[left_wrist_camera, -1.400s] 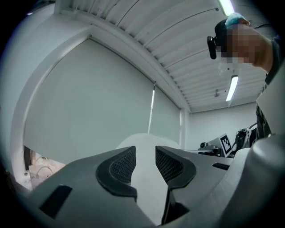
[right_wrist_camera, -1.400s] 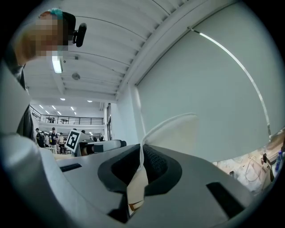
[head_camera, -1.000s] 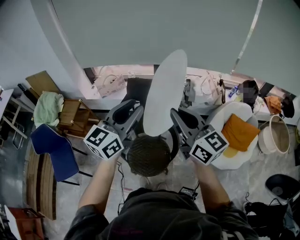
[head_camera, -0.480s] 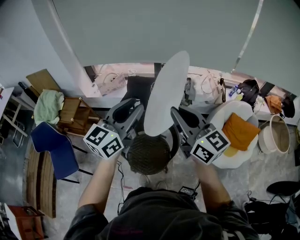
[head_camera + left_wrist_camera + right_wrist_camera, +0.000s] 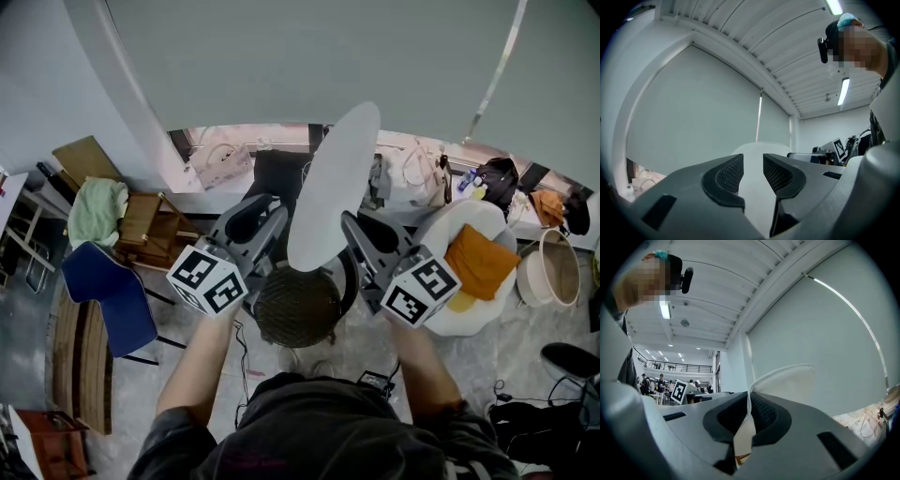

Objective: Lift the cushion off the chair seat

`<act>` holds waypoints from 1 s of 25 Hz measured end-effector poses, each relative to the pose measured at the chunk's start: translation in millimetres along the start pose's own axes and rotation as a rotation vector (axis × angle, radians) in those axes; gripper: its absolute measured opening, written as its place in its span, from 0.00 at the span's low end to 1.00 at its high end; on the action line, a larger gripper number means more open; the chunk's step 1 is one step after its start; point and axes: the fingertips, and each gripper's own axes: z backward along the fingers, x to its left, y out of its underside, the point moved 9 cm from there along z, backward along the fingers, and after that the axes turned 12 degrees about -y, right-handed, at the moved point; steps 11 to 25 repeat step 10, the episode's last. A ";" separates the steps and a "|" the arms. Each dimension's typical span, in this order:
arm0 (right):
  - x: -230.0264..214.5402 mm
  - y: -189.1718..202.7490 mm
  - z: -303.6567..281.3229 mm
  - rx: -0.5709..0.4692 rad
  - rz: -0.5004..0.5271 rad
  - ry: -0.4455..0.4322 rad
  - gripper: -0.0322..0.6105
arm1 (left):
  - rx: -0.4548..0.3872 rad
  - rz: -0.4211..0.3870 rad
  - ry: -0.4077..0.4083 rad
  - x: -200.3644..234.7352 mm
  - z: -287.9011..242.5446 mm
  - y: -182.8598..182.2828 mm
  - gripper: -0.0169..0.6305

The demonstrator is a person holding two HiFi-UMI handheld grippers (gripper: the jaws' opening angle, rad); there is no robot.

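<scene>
A white oval cushion point(image 5: 333, 187) hangs in the air, nearly edge-on, above the round dark woven chair seat point(image 5: 298, 307). My left gripper point(image 5: 279, 216) is at its left edge; in the left gripper view the cushion point(image 5: 752, 161) fills the gap between the pads of that gripper point(image 5: 753, 172), which is shut on it. My right gripper point(image 5: 349, 225) is at the cushion's right edge. In the right gripper view its jaws point(image 5: 749, 416) pinch a thin fold of the cushion point(image 5: 787, 378). The cushion no longer touches the seat.
At the left are a blue chair point(image 5: 103, 295) and a wooden stool point(image 5: 150, 230) beside a green cloth point(image 5: 97, 211). At the right are a white chair point(image 5: 469, 220) with an orange cushion point(image 5: 478, 262) and a pale basket point(image 5: 548, 267). Bags point(image 5: 220, 164) line the wall.
Both grippers and the cushion have stayed in place. A dark object at the lower right of the head view has shifted a little.
</scene>
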 end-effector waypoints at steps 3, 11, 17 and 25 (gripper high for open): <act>-1.1 -1.4 0.2 0.000 0.000 0.000 0.09 | -0.001 -0.001 0.001 -0.9 -0.8 0.0 0.24; -3.1 -0.2 -3.7 0.002 -0.004 -0.002 0.09 | -0.002 0.000 0.002 1.3 -3.0 -1.3 0.24; -3.1 -0.2 -3.7 0.002 -0.004 -0.002 0.09 | -0.002 0.000 0.002 1.3 -3.0 -1.3 0.24; -3.1 -0.2 -3.7 0.002 -0.004 -0.002 0.09 | -0.002 0.000 0.002 1.3 -3.0 -1.3 0.24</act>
